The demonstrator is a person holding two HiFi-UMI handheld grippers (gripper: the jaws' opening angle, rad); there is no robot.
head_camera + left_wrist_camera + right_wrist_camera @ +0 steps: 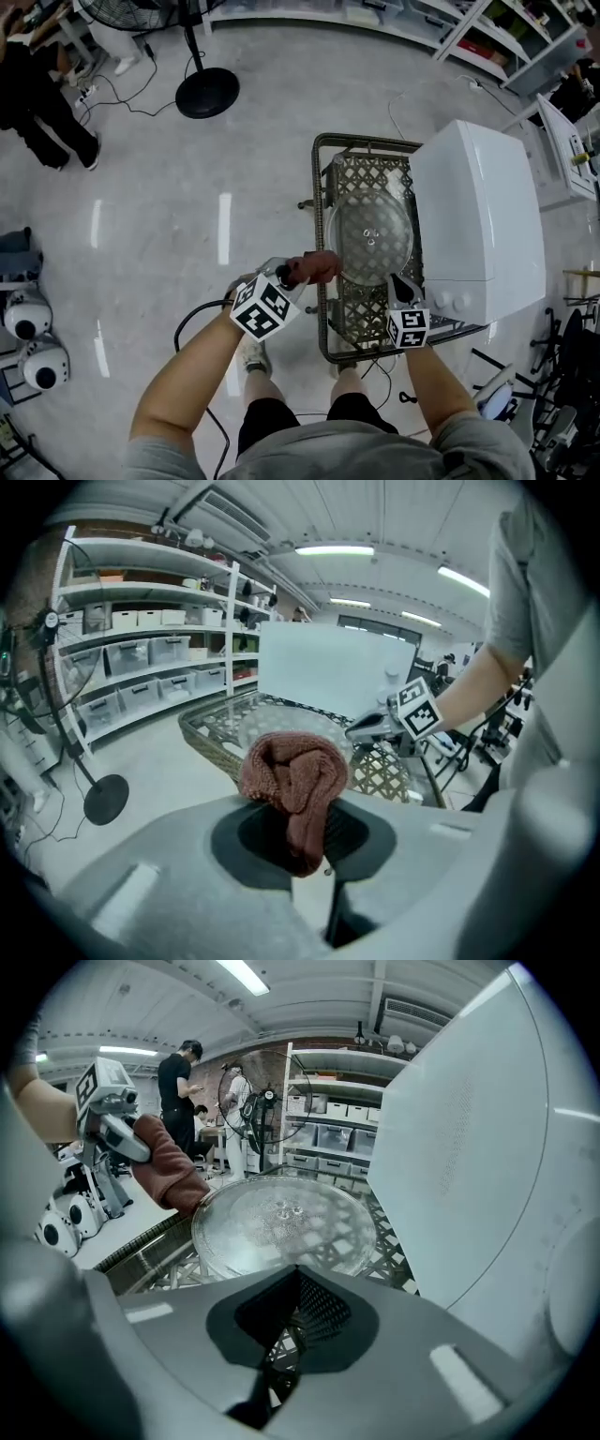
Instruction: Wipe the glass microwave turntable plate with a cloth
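Lattice table point(324, 309), glass plate point(373, 234); cloth point(295, 775) clamped in left gripper point(302, 841).

The table point(323, 281) stands just before the person; the plate point(372, 234) lies on its middle; the microwave point(483, 216) sits on its right side, just beside the plate's right edge and reaching out past the table to the right; the cloth point(319, 266), between the left gripper's point(298, 275) jaws, touches the plate's near left rim, at the table's left edge; the right gripper point(399, 284) is over the table's near part, at the plate's near right rim and left of the microwave; a fan base point(207, 92) stands on the floor behind the table, to its left; shelves point(375, 14) run along the far side; a person point(42, 103) stands at the far left
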